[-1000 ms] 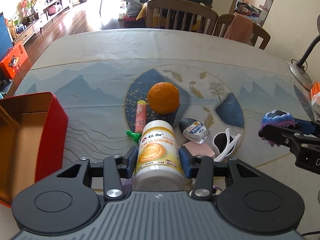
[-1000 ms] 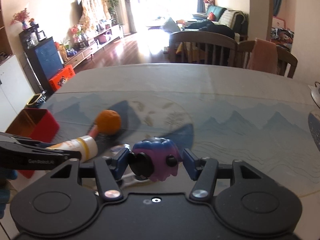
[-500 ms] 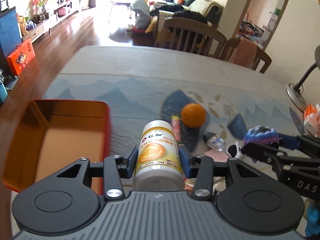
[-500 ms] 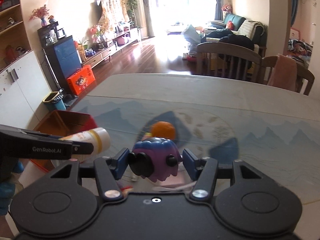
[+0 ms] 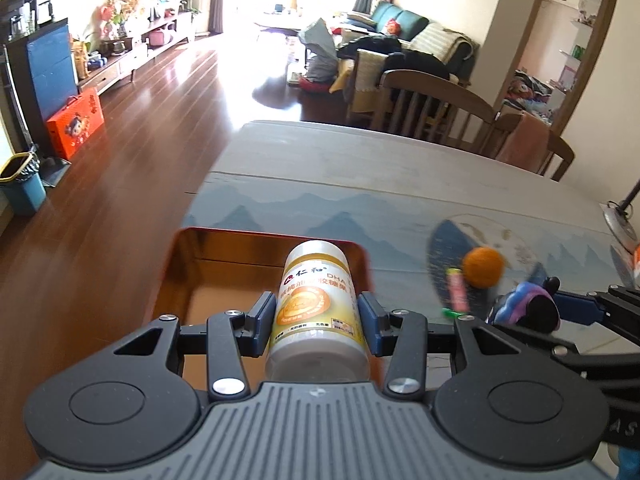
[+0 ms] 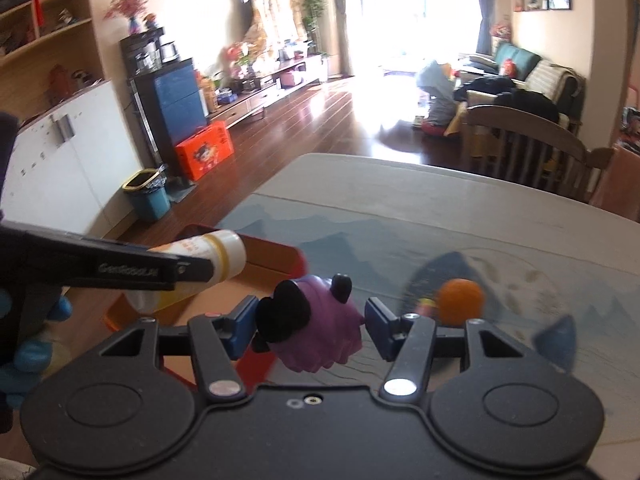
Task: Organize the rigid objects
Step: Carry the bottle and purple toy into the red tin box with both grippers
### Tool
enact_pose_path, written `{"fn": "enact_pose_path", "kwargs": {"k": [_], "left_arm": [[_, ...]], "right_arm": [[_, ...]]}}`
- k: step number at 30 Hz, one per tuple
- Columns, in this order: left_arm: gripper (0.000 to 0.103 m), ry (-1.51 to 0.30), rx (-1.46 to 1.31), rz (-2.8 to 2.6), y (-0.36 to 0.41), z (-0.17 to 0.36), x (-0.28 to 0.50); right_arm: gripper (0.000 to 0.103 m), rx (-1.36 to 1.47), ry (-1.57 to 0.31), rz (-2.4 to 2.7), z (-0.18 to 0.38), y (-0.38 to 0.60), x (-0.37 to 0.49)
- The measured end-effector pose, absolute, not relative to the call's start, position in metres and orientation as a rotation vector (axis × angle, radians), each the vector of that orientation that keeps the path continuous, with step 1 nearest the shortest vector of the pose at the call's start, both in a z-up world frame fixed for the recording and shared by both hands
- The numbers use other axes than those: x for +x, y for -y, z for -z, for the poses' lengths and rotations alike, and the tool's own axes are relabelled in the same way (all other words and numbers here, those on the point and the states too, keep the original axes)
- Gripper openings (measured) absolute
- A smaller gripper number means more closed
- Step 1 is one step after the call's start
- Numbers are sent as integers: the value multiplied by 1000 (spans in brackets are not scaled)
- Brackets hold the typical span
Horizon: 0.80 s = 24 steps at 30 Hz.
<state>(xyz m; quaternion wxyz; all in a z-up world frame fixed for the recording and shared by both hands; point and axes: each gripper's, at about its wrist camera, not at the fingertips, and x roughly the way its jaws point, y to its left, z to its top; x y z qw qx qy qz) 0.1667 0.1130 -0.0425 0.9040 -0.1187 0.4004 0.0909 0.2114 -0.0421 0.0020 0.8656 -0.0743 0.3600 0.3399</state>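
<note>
- At lower centre of the left wrist view: supplement bottle (image 5: 316, 308), white with a yellow-orange label, lying lengthwise between the blue pads of the left hand-held gripper (image 5: 316, 320), which is clamped on its sides. Cap end points away from the camera, over the box below.
- Behind and beneath the bottle, left of centre: red box (image 5: 192, 264), open, with a plain brown inside; it sits at the left edge of the surface (image 5: 360, 168).
- At lower centre of the right wrist view: purple toy figure (image 6: 316, 320) with black round parts, pinched between the pads of the right hand-held gripper (image 6: 310, 326). In the left wrist view the same toy shows at lower right, just right of the bottle.
- Right of centre in the left wrist view: orange (image 5: 483, 267) resting on the surface, with a pink tube (image 5: 456, 290) just beside it on its left. Both are blurred.
- Left edge of the right wrist view: blue-gloved fingers (image 6: 28, 356) around the left tool's handle.
- Upper right, beyond the surface: wooden chair (image 5: 432, 104).
- Far left, on the wooden floor: blue bin (image 5: 22, 188) and an orange gift box (image 5: 76, 120).
</note>
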Motion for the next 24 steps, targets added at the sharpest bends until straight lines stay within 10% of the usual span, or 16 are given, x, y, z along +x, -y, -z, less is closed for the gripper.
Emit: {"fn": "enact_pose_path", "kwargs": {"k": [24], "left_arm": [[44, -898, -252, -183, -190, 99, 197]], "right_arm": [[57, -440, -822, -876, 49, -89, 211]]}}
